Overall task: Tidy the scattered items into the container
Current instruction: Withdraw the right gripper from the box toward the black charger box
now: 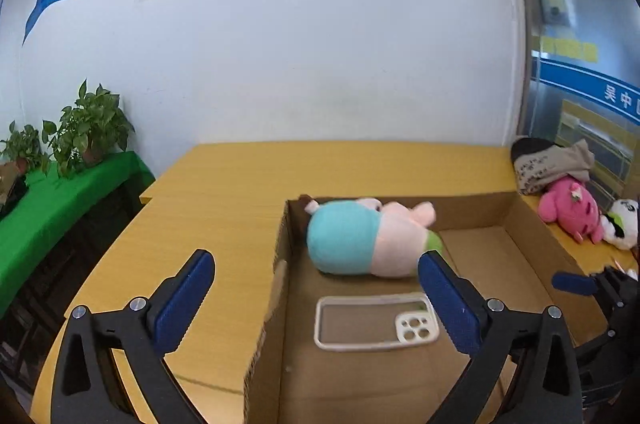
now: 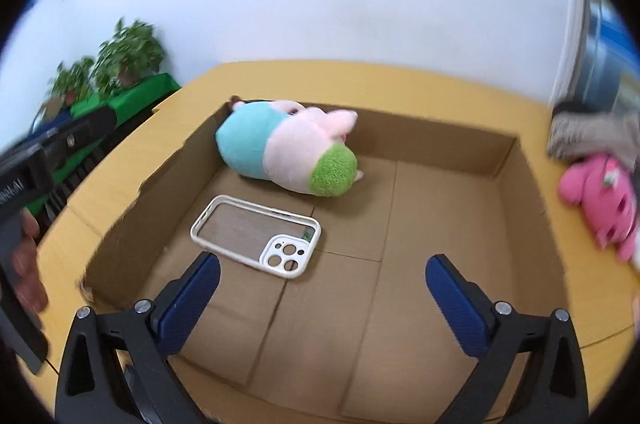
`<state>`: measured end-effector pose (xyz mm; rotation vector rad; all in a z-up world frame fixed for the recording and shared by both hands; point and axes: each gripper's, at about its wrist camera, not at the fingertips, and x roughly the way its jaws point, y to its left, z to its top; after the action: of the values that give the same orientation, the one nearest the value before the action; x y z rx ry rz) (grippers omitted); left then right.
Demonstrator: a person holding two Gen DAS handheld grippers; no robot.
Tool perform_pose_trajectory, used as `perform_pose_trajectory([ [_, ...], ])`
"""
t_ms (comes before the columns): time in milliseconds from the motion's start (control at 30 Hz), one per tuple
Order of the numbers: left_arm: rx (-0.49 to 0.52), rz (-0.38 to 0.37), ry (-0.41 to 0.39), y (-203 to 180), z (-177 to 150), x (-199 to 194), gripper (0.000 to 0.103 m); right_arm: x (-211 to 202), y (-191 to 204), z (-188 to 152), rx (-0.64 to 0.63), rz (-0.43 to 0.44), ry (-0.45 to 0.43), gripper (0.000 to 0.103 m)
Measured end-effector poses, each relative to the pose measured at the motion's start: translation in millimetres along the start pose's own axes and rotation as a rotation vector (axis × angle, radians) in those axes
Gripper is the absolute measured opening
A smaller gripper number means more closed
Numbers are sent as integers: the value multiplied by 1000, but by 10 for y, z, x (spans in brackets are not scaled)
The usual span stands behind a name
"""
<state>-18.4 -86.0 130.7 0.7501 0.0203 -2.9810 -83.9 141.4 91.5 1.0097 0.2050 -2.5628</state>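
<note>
One cardboard box (image 2: 460, 143) on the yellow table (image 1: 224, 191), flaps cut low, top open. Inside the box: one plush toy (image 2: 286, 149) (teal, pale pink, green end) lying on its side against the far-left corner, and one white phone case (image 2: 256, 234) flat on the box floor, just nearer than the plush, not touching it. Right half of the box floor is bare cardboard.

Outside the box, past its right wall: one pink plush (image 2: 600, 199), one white-and-black plush (image 1: 622, 224), one grey cloth bundle (image 1: 552, 163), all on the table. Two potted plants (image 1: 80, 131) on a green-covered bench, well left of the box.

Left gripper (image 1: 316, 288) spread wide, nothing between the pads, straddling the box's left wall. Right gripper (image 2: 322, 288) spread wide, empty, over the box's near edge.
</note>
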Motion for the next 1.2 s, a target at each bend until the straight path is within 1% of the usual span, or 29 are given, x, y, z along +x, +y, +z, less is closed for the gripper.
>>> perform_pose_trajectory([
  [33,-2,1,2,-20,-43,-48,103,-17,24,-28,-12,-3,9,102],
  [133,-26,1,20,-192,-132,-129,103,-112,35,-121,13,28,48,102],
  [267,-42,9,46,-311,-280,-336,103,-335,66,-239,5,-16,30,102],
  [433,-53,-13,22,-465,-351,-643,103,-631,66,-323,13,-18,1,102],
  [533,-47,2,13,-511,-373,-755,103,-780,39,-360,19,-21,-14,102],
  [667,-43,3,25,-558,-410,-793,103,-924,-18,-438,32,-34,-29,102],
  [800,-6,9,29,-660,-429,-772,103,-1005,-96,-489,54,-42,-43,102],
  [967,4,-20,46,-748,-428,-682,103,-978,-195,-504,75,-35,-39,102],
  [1200,26,-7,72,-848,-436,-586,103,-946,-366,-522,107,-28,-51,102],
])
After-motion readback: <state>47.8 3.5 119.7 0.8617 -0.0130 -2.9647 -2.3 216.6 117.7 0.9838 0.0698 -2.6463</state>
